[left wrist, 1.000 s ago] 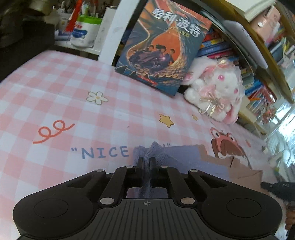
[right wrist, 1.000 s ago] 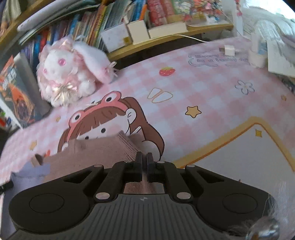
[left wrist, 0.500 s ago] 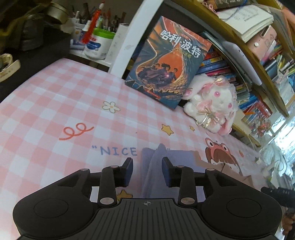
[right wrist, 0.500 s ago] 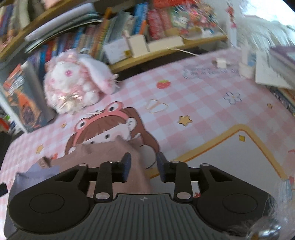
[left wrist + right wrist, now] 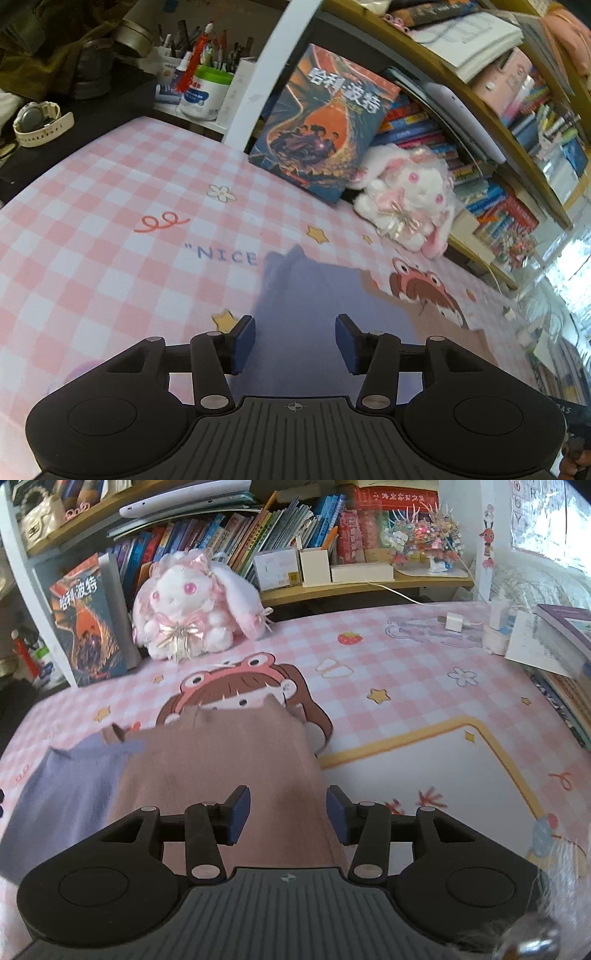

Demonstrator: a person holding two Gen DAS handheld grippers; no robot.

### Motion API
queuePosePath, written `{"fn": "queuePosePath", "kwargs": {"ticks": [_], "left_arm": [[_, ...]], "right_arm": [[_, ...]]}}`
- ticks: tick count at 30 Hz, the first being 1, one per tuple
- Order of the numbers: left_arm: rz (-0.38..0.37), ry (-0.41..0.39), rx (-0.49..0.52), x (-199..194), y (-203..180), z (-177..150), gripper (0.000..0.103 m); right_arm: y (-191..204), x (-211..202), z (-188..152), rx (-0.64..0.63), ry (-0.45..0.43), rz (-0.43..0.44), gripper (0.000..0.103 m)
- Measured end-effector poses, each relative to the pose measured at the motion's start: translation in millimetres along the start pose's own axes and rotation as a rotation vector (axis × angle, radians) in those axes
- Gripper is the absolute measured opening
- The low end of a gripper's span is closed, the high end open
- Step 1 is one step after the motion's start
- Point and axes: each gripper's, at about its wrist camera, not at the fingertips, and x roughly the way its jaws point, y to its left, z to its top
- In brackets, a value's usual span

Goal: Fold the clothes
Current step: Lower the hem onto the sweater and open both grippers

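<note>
Left hand-held gripper (image 5: 294, 343) had its blue-padded jaws roughly half apart and opening, nothing pinched between them. The lavender-purple ribbed knit cloth (image 5: 314, 295) just lay flat under and ahead of the gap. Same deal on the other side: the right hand-held gripper (image 5: 287, 814) was parted about as much, jaws opening, and the dusty-pink ribbed knit cloth (image 5: 229, 760) sat below them untouched by either pad. My read is both had let go so the fold could settle by itself instead of being dragged back up.

The two cloths looked like halves of one two-tone garment or a pair laid side by side, honestly couldn't tell which. They met edge to edge in the right wrist view, purple on the left, pink on the right, both lying smooth on the pink-and-white checked cartoon-print surface (image 5: 110, 258). The far corners stuck up a little, so the fold seemed tidy but not finished.

Further out, a white and pink plush bunny (image 5: 188, 609) sat near the back edge, well clear of the fabric, next to a fantasy paperback with an orange and blue cover (image 5: 325, 122) leaning on the bookshelf (image 5: 295, 546). Probably parked back there to keep the folding area free.
</note>
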Motion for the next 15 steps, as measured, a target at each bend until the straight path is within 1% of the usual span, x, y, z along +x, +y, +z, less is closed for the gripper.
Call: {"fn": "queuePosePath", "kwargs": {"ticks": [2,4,6,7,12,14,15], "left_arm": [[0.010,0.006,0.016,-5.3,-8.4,-8.6,0.049],[0.018,0.015,0.026,-10.0,-17.1,-18.4,0.051],[0.024,0.028,0.031,-13.7,-26.0,-29.0,0.053],[0.027,0.037,0.035,-15.1,-31.1,-34.7,0.054],[0.057,0.071,0.068,-21.8,-55.9,-61.5,0.058],[0.068,0.080,0.077,-25.5,-65.0,-70.9,0.062],[0.073,0.083,0.082,-27.6,-69.5,-75.8,0.062]], "right_arm": [[-2.2,-6.2,-7.6,-0.009,0.003,-0.016,0.046],[-3.6,-12.2,-15.4,-0.022,0.008,-0.029,0.053],[-4.3,-18.0,-23.2,-0.038,0.015,-0.037,0.056],[-4.1,-20.5,-27.3,-0.050,0.021,-0.035,0.060],[-6.2,-32.0,-42.2,-0.108,0.030,-0.012,0.074],[-10.0,-37.3,-46.7,-0.126,0.030,-0.002,0.074],[-12.7,-39.7,-48.9,-0.131,0.032,0.002,0.077]]}}
